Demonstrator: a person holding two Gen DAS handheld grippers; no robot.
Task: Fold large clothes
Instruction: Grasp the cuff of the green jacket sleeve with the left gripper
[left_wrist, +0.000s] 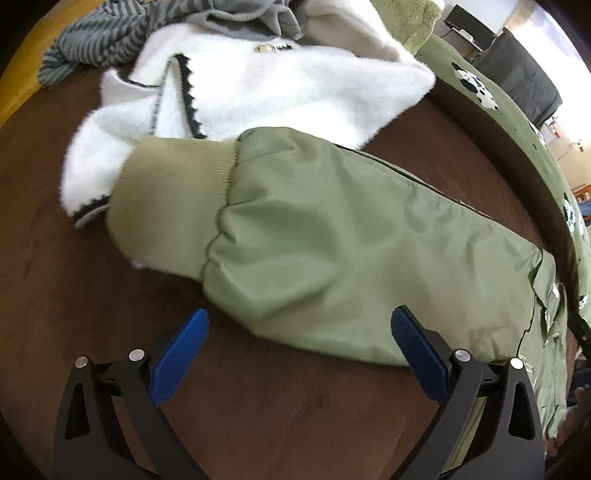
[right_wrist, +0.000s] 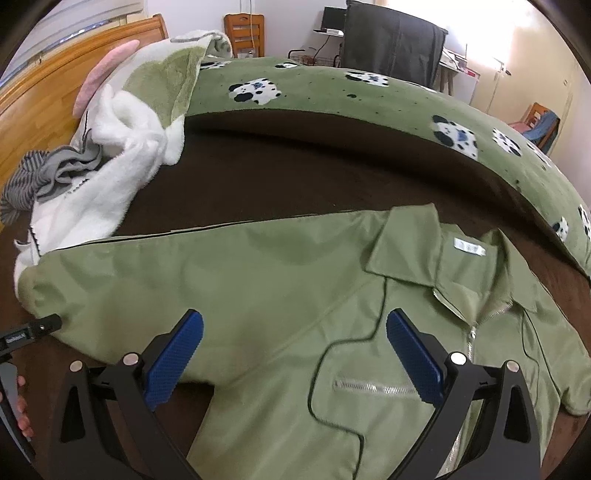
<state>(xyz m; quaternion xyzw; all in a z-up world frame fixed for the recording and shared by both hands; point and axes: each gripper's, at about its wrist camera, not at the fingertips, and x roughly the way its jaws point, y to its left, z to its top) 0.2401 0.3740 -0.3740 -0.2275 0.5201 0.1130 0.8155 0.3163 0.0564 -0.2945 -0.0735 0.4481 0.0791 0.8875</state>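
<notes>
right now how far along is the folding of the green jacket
Done: the green jacket lies spread face up on the brown bed surface, zipped. In hand: nothing; left gripper and right gripper hover open. Left: fold the sleeve in, then the body.

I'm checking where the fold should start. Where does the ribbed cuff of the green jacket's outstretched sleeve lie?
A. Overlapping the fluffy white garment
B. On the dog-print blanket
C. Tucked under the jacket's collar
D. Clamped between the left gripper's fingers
A: in the left wrist view the ribbed cuff lies over the edge of the fluffy white garment, while the left gripper is open, holding nothing.
</notes>
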